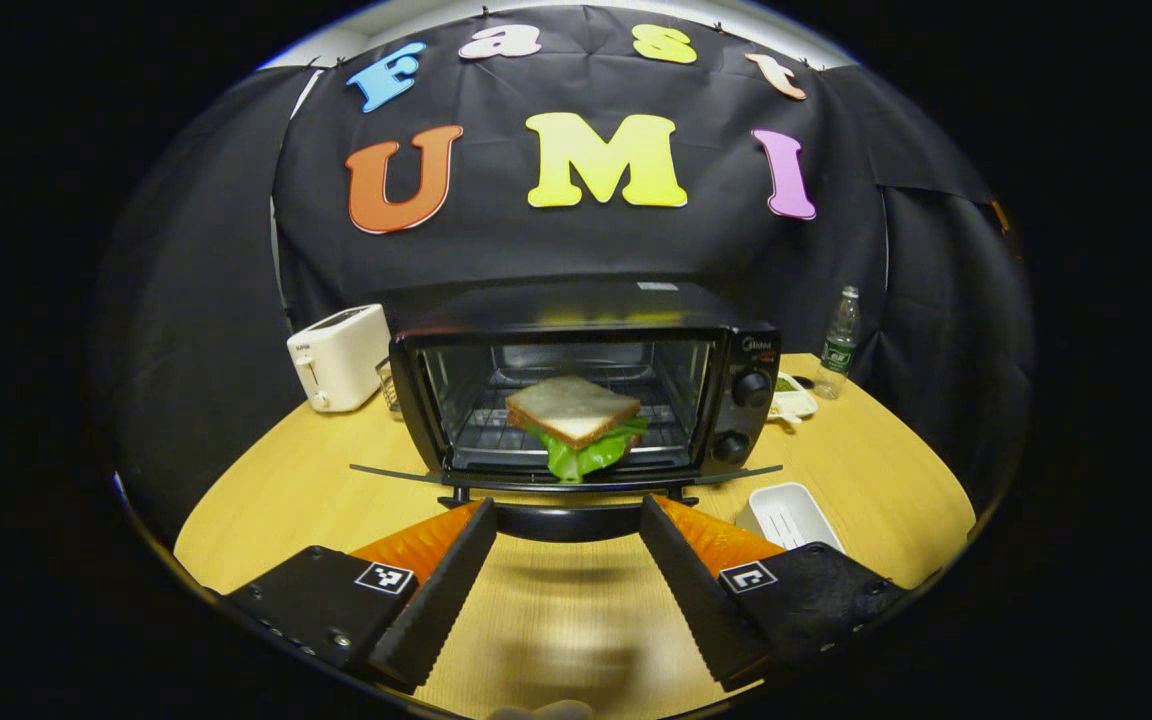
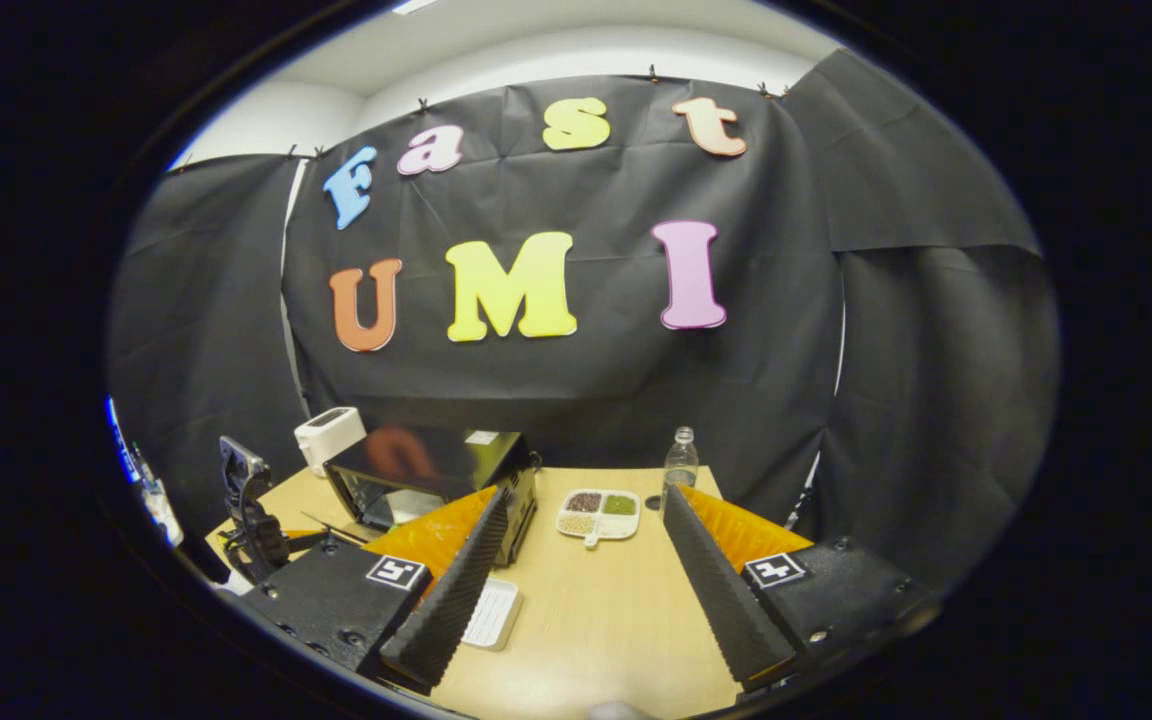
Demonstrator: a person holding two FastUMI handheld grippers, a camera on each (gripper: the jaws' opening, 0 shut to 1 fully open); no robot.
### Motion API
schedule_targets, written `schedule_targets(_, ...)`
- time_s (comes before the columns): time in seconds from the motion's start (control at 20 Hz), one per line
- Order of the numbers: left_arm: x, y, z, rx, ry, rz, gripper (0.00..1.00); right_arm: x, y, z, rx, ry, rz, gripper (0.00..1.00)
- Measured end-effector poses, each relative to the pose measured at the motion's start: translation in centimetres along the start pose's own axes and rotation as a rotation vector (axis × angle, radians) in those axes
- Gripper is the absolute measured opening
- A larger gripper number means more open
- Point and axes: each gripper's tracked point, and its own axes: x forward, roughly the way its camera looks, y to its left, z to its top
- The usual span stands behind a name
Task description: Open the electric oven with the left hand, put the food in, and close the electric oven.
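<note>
In the left gripper view, the electric oven (image 1: 586, 400) sits at the centre of the frame on the wooden table (image 1: 886, 470), its door (image 1: 566, 478) dropped down flat toward the camera. A sandwich (image 1: 576, 420) with white bread on top and green lettuce hanging from its edge rests on the wire rack (image 1: 481, 430) inside the open cavity. Two knobs (image 1: 748, 390) stand one above the other on the oven's right panel. A white toaster (image 1: 338, 356) stands left of the oven, a plastic water bottle (image 1: 841, 345) at right of centre, a small divided dish (image 1: 794, 398) just beside the oven's right side, and a white tray (image 1: 791, 515) at lower right. The left gripper (image 1: 568, 580) shows at the bottom of the frame, its fingers spread wide with nothing between them, just short of the door's handle (image 1: 566, 520).

In the right gripper view, the right gripper (image 2: 586, 590) at the bottom is likewise spread and empty above the table (image 2: 596, 600). The oven (image 2: 426, 475) lies at lower left, the toaster (image 2: 329, 435) behind it, the divided dish (image 2: 598, 512) and bottle (image 2: 678, 465) at centre. The left gripper (image 2: 251, 515) appears at far lower left.
</note>
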Motion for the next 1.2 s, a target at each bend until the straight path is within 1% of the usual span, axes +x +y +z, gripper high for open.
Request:
schedule_targets(0.3, 2.4, -0.2, 3.8, 0.017, -0.037, -0.007, 0.95, 0.2, -0.4, 0.3, 0.003, -0.005, -0.013, 0.95)
schedule_targets(0.5, 3.9, 0.4, 6.1, 0.01, -0.064, 0.005, 0.96, 0.2, -0.5, 0.2, 0.006, -0.003, -0.018, 0.95)
schedule_targets(0.75, 5.4, 0.5, 6.8, 0.009, -0.061, 0.009, 0.96, 0.1, -0.5, 0.1, 0.014, 0.002, -0.028, 0.95)
schedule_targets(0.95, 4.3, 0.5, 7.6, -0.003, -0.083, 0.014, 0.96, 0.1, -0.2, 0.4, 0.006, -0.003, -0.029, 0.95)
schedule_targets(1.2, 0.0, 1.2, 10.0, -0.021, -0.14, 0.026, 0.95, 0.0, 1.7, 1.5, -0.01, -0.025, -0.009, 0.95)
